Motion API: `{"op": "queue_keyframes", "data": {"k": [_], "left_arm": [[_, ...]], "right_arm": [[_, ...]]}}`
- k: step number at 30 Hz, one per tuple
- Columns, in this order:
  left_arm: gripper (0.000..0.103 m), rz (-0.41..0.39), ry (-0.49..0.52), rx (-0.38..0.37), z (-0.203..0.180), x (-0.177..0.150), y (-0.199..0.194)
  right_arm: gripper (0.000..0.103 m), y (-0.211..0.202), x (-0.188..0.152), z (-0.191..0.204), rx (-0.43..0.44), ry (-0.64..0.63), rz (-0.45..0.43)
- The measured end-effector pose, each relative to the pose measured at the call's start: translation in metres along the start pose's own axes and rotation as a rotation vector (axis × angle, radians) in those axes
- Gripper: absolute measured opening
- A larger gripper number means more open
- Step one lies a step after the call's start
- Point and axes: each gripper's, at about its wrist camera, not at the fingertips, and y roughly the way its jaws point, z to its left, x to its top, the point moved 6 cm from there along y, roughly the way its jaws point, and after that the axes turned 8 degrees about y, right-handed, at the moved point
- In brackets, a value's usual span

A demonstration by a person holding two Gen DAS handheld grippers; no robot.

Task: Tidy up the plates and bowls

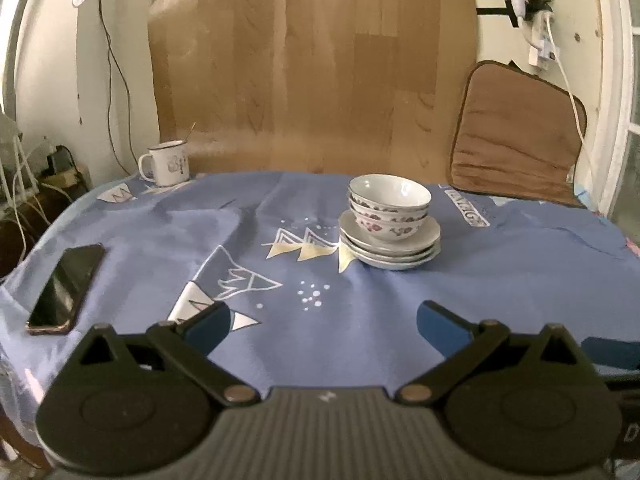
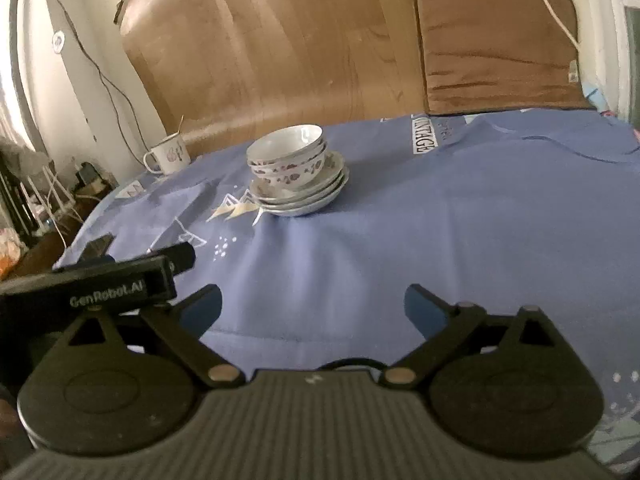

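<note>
Nearest, the left hand-held gripper (image 1: 322,316) and right hand-held gripper (image 2: 313,304) are both released, jaws spread over the blue patterned cloth (image 1: 360,320) covering the desk. A phone (image 1: 66,288) lies at nine o'clock. Farther, at one o'clock, nested bowls (image 1: 389,204) sit atop stacked plates (image 1: 390,246). A mug (image 1: 166,162) stands at eleven o'clock; behind, a brown sheet (image 1: 312,72) covers the wall.

1. A stack of bowls (image 1: 389,210) is nested on a stack of plates (image 1: 390,246), which is set on the cloth-covered table (image 1: 500,280), right of centre in the left wrist view.
2. A mug (image 1: 167,162) is placed at the far left corner of the table, well apart from the stacks.
3. A phone (image 1: 66,288) is laid flat near the left edge, nearer than the mug.
4. A cushion (image 1: 516,136) is leaned upright behind the table's far right side.
5. A board (image 1: 312,72) is stood against the wall behind the table, between the mug and the cushion.
</note>
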Motion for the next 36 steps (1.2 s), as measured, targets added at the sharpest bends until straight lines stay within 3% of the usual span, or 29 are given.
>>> {"op": "queue_keyframes", "data": {"k": [12,18,36], "left_arm": [[0.103,-0.051,0.028,0.069,-0.004,0.001,-0.017],[0.103,-0.077,0.066,0.103,-0.007,0.001,-0.022],[0.103,-0.001,0.031,0.102,0.002,-0.007,-0.009]], "right_arm": [[0.102,-0.018,-0.007,0.004,-0.018,-0.032,-0.053],[0.102,-0.026,0.001,-0.002,-0.088,-0.02,-0.179],[0.102,-0.019,-0.002,0.0,-0.063,-0.017,-0.126]]}}
